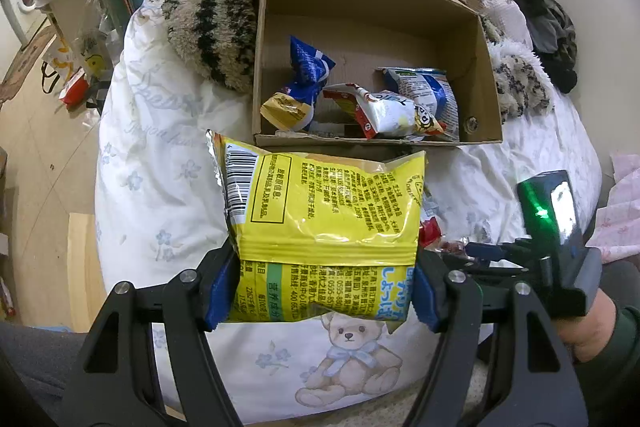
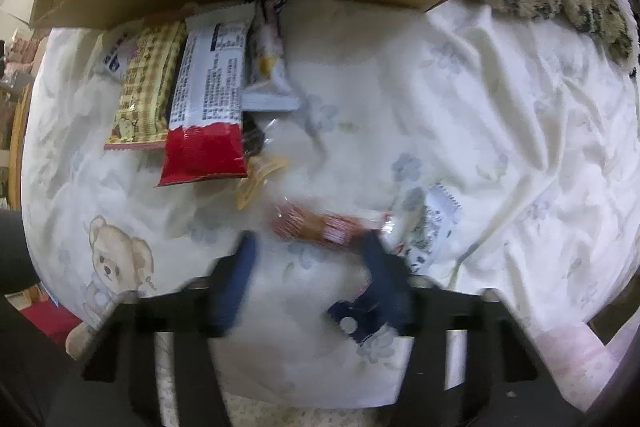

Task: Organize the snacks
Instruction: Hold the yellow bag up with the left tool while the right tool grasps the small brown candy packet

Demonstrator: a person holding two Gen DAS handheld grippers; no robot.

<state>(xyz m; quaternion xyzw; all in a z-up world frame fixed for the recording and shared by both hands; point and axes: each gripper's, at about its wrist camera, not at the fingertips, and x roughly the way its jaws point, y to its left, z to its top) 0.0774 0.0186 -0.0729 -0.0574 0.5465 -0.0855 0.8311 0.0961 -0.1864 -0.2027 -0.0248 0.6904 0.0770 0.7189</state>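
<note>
Between the left gripper's [image 1: 320,291] blue pads sat a yellow snack bag [image 1: 324,211], pinched across its lower end, long axis pointing toward the cardboard box [image 1: 376,23] on the bed [image 1: 160,147], likely for dropping in. Right gripper [image 2: 308,267] blurred, apart, empty, over loose wrappers [image 2: 208,107].

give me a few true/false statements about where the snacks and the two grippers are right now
1. The left gripper is shut on the yellow foil snack bag. True.
2. The brown cardboard box holds no snacks. False: several packets lie inside it.
3. The right gripper grips the red and white wrapper. False: it is open, the wrapper lies ahead of it on the bear-print white sheet.
4. Loose snacks lie on the sheet outside the box. True.
</note>
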